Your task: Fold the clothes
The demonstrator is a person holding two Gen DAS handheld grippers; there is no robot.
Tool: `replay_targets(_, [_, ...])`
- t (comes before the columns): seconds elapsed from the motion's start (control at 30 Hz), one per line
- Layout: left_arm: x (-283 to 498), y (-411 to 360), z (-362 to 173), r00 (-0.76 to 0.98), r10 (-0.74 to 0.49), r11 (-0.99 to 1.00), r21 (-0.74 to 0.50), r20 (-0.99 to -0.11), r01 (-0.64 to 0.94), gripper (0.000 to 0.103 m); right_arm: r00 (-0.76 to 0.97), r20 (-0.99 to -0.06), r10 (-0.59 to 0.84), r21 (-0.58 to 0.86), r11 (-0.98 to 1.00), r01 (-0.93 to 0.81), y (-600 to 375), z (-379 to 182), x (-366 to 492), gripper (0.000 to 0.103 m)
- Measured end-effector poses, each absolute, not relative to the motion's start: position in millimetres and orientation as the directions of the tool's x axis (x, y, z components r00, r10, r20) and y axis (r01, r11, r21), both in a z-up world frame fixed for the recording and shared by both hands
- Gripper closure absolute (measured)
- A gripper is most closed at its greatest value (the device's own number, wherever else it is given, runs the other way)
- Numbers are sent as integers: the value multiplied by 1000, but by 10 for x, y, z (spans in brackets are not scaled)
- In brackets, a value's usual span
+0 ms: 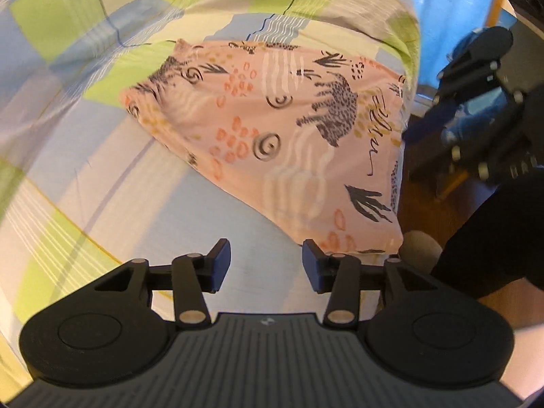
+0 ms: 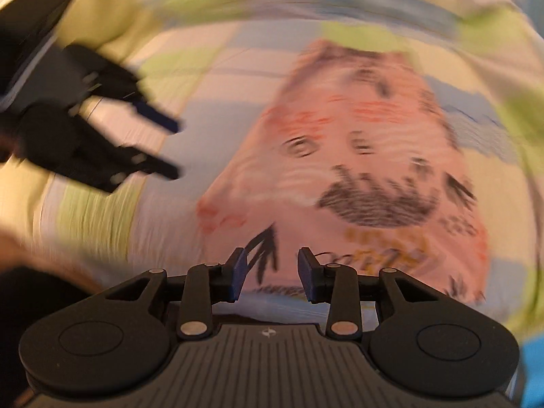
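The pink printed garment (image 1: 272,129) is seen folded at frame centre on the checked bedsheet (image 1: 68,78). Both the left tool (image 1: 266,261) and right tool (image 2: 271,268) are held apart, empty. Only 1 layer may be caught, so the fold could be undone.

A checked bedsheet (image 1: 68,136) in green, blue and cream; brown floor (image 1: 438,210) beside it.
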State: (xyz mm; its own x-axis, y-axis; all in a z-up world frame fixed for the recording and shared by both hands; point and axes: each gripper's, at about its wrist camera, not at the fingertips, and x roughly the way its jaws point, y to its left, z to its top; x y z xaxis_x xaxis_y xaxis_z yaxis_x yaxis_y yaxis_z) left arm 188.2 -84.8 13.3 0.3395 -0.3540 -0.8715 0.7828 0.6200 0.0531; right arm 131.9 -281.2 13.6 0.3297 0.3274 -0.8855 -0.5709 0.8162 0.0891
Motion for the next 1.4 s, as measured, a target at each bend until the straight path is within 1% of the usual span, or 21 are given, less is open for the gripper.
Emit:
replay_targets(0.13, [1666,-848,-145,407,-373,690,44,-834,723,60,347,-862,370,16,704,-710,-2678,-41,1069,63])
replay_targets(0.23, [1571,-805,-320,453,-394,706,53,-800,707,60,386,-839,383,-46,658,-752,-2570,-192,955,62])
replay_targets(0.3, [1543,-776,-389,486,-412,712,61,-771,700,59,416,-819,395,-73,648,-758,-2504,-279,913,57])
replay_targets(0.37, [1518,-735,-417,514,-431,715,67,-742,696,58,439,-798,412,-73,658,-750,-2472,-347,893,49])
replay_targets(0.43, [1494,-716,-437,540,-437,715,86,-719,694,53,468,-781,414,-92,664,-742,-2431,-414,861,46])
replay_targets(0.5, [1459,-724,-457,565,-437,712,115,-700,693,51,506,-767,395,-146,660,-737,-2373,-503,801,46])
replay_targets(0.6, [1364,-740,-472,609,-438,716,153,-661,681,51,570,-729,379,-213,666,-715,-2345,-600,721,46])
replay_targets(0.7, [1219,-761,-451,649,-437,721,189,-623,667,51,634,-691,347,-281,680,-678,-2332,-605,625,51])
replay_targets(0.73, [1156,-778,-426,664,-429,728,201,-613,656,51,643,-693,324,-297,685,-665,-2326,-609,614,61])
replay_targets(0.77, [1086,-805,-383,673,-415,735,210,-612,644,51,649,-699,300,-306,695,-651,-2326,-608,605,81])
replay_targets(0.83, [926,-866,-282,688,-390,746,229,-612,626,51,660,-703,264,-308,724,-618,-2345,-573,565,100])
replay_targets(0.9, [730,-920,-178,703,-387,730,268,-596,629,51,693,-676,251,-343,726,-596,-2367,-500,454,100])
replay_targets(0.97, [584,-945,-113,718,-374,724,300,-587,622,47,712,-663,233,-366,728,-580,-2399,-439,392,103])
replay_targets(1.0, [550,-955,-97,717,-366,723,303,-593,620,47,715,-659,232,-366,731,-575,-2416,-410,377,103])
replay_targets(1.07, [492,-973,-69,713,-351,723,309,-607,618,44,721,-651,237,-371,730,-574,-2424,-351,363,103])
replay_targets(1.17, [514,-1011,-89,714,-317,736,314,-624,600,43,724,-641,254,-376,718,-585,-2419,-318,380,103])
replay_targets(1.33, [738,-1023,-227,704,-303,770,271,-643,578,43,683,-657,318,-207,795,-570,-2611,-324,524,103])
replay_targets(1.4, [855,-1023,-320,697,-313,782,240,-645,575,47,675,-648,353,-105,836,-538,-2743,-335,593,103])
